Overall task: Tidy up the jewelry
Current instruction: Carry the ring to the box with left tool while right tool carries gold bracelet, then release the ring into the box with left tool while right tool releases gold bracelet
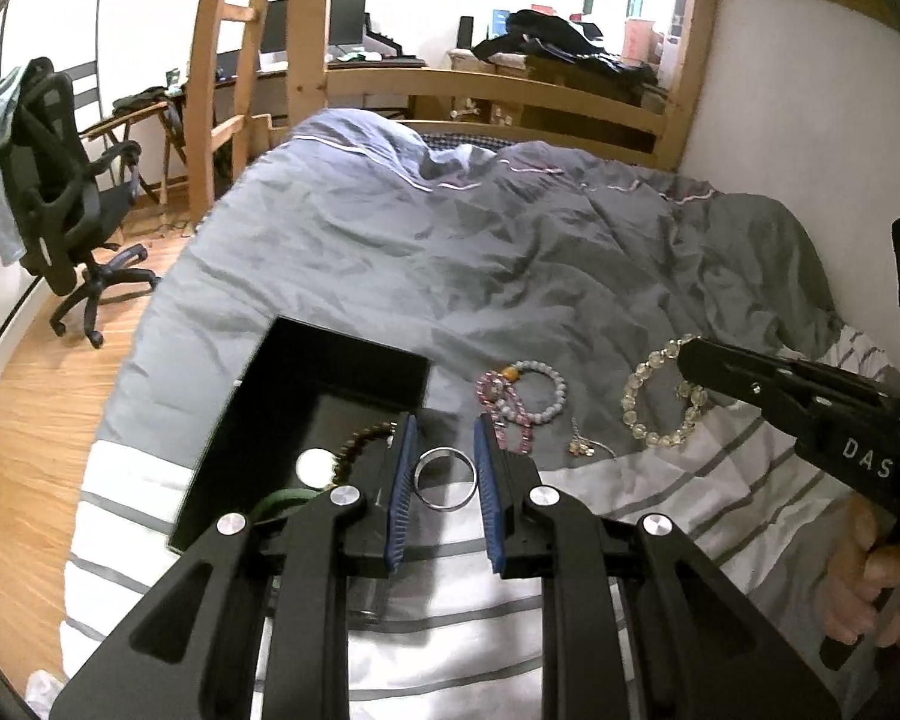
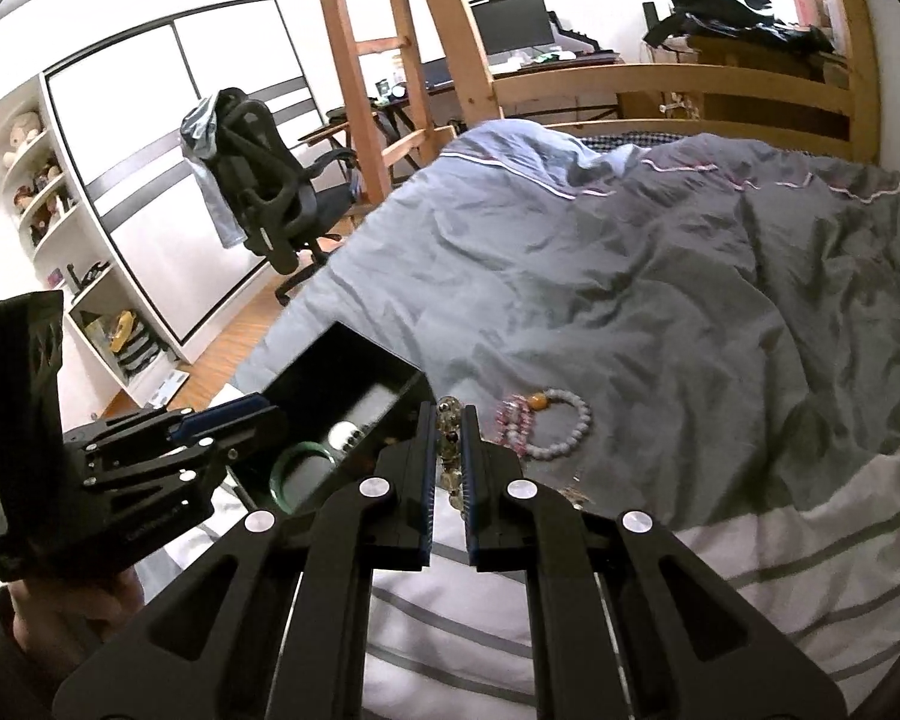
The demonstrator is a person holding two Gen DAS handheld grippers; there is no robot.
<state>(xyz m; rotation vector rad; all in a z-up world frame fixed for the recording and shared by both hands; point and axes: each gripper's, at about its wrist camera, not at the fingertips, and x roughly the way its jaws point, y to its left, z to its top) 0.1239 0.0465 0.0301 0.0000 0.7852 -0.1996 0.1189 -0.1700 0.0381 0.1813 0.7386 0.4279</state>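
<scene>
My left gripper (image 1: 445, 468) holds a silver bangle (image 1: 444, 478) between its blue pads, just right of the black jewelry box (image 1: 306, 372) on the bed. The box holds a brown bead string (image 1: 360, 444), a green bangle (image 1: 279, 504) and a white disc (image 1: 312, 463). My right gripper (image 2: 447, 450) is shut on a clear crystal bead bracelet (image 2: 448, 420), also in the left wrist view (image 1: 660, 402), and holds it near the box (image 2: 354, 378). A white bead bracelet (image 1: 540, 390) and pink bead bracelet (image 1: 504, 414) lie on the grey duvet, also in the right wrist view (image 2: 561, 420).
A small chain with a charm (image 1: 582, 444) lies between the bracelets. The bed has a grey duvet (image 1: 480, 252) and striped white sheet (image 1: 630, 498). A wooden bunk frame (image 1: 306, 30) and a black office chair (image 1: 60, 180) stand beyond the bed.
</scene>
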